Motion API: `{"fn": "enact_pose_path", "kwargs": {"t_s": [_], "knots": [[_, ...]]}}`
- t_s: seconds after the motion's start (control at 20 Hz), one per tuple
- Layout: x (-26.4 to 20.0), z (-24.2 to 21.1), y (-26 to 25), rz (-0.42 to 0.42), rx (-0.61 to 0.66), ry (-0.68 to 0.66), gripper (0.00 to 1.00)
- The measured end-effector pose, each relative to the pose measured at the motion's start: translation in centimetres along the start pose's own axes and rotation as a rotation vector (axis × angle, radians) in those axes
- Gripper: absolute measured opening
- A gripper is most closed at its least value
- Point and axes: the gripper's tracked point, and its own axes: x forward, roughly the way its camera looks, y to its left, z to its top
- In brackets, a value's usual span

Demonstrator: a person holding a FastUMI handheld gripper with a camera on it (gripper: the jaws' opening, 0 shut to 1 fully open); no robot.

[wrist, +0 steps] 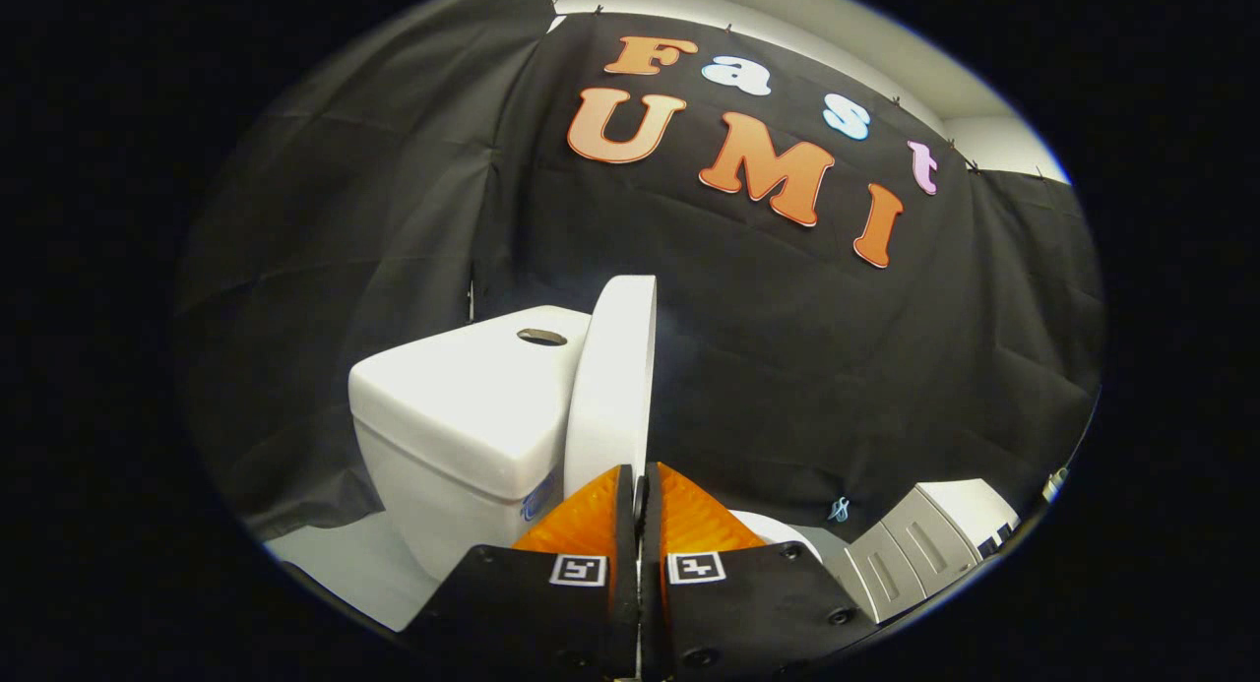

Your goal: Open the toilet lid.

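1. Risk of a slip — toilet lid (612,387) stands nearly upright, edge-on, just right of the tank (463,406); if let go short of resting on the tank, could fall back shut.
2. Risk of a knock — pushed too hard, could strike the tank.
3. Gripper (640,495) nearly closed, fingers a narrow slit apart, pinching the lid's near edge.
4. Hold looks thin — only the fingertips (591,515) on the rim.
5. Grey cabinet (911,549) low to the right, well apart.
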Motion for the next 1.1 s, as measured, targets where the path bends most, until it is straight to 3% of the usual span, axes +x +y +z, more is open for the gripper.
{"fn": "enact_pose_path", "kwargs": {"t_s": [0.4,0.7,0.85,0.9,1.1], "knots": [[-0.6,0.8,-0.6,0.122,0.131,0.023,0.15],[-2.7,3.8,-1.7,0.198,0.152,-0.034,0.19],[-3.4,5.4,-3.2,0.209,0.161,-0.063,0.52],[-3.5,5.6,-3.2,0.228,0.177,-0.064,0.54],[-3.9,6.4,-5.5,0.269,0.246,-0.066,0.92]]}}
